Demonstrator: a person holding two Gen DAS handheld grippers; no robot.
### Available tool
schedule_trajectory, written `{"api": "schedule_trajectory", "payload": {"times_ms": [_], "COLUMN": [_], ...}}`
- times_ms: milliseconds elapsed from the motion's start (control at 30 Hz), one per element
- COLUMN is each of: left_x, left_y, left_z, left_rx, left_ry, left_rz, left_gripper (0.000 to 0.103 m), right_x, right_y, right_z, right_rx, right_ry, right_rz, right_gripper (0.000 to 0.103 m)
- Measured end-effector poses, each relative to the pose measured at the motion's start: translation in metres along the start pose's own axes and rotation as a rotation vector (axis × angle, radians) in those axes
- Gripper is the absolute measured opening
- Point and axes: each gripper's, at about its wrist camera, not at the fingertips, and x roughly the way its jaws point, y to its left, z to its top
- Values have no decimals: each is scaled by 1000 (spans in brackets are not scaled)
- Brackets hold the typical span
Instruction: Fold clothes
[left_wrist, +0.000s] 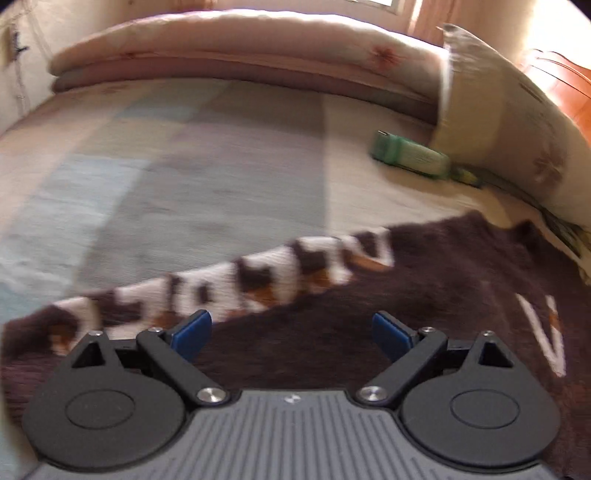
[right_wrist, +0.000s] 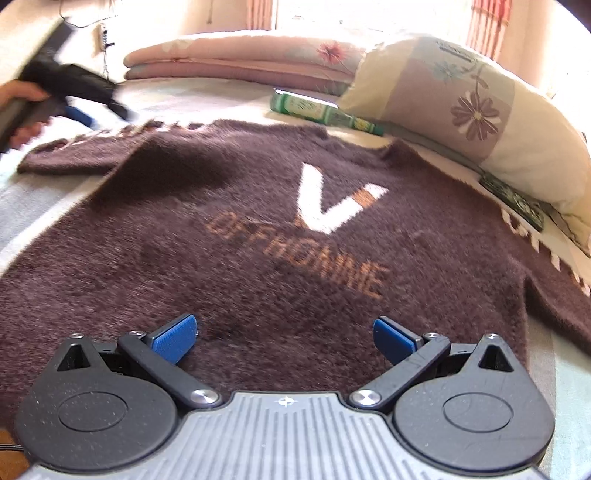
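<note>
A dark brown fuzzy sweater (right_wrist: 221, 229) with a white V and orange lettering lies spread flat on the bed. Its left sleeve (left_wrist: 229, 288), with white block letters, stretches out to the left. My left gripper (left_wrist: 291, 332) is open and empty just above that sleeve and the sweater's shoulder; it also shows blurred at the far left in the right wrist view (right_wrist: 79, 114). My right gripper (right_wrist: 284, 338) is open and empty above the sweater's lower body, near the hem.
A checked bedsheet (left_wrist: 166, 155) covers the bed. A folded pink quilt (left_wrist: 240, 48) lies at the head. A floral pillow (right_wrist: 461, 107) sits at the right. A green bottle (right_wrist: 314, 109) lies beside the pillow, and a dark flat object (right_wrist: 517, 203) sits under its edge.
</note>
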Motion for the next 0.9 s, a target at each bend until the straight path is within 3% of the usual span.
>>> {"api": "schedule_trajectory", "payload": {"times_ms": [67, 167, 233, 300, 367, 500, 633, 733, 900], "left_x": [22, 41, 38, 26, 6, -20, -1, 6, 7], "left_y": [-18, -23, -16, -6, -7, -25, -38, -33, -3], "left_z": [-5, -13, -11, -6, -7, -29, -54, -55, -37], "left_rx": [15, 113, 101, 35, 45, 216, 368, 328, 147], "left_ry": [27, -23, -31, -18, -19, 2, 88, 45, -45], "left_rz": [-8, 148, 220, 221, 180, 81, 131, 149, 194], "left_gripper": [94, 96, 97, 95, 95, 96, 96, 99, 99], "right_x": [-1, -4, -10, -18, -24, -29, -29, -27, -23], "right_y": [1, -5, -9, -13, -16, -18, -15, -15, -14], "right_z": [1, 2, 4, 5, 6, 6, 6, 6, 5], "right_rx": [-5, 24, 45, 59, 71, 78, 70, 69, 67], "right_ry": [-1, 0, -17, -45, -67, -78, -73, -65, -52], "right_rz": [1, 1, 13, 23, 31, 42, 49, 43, 34], "right_gripper": [103, 103, 103, 103, 103, 103, 103, 103, 103]}}
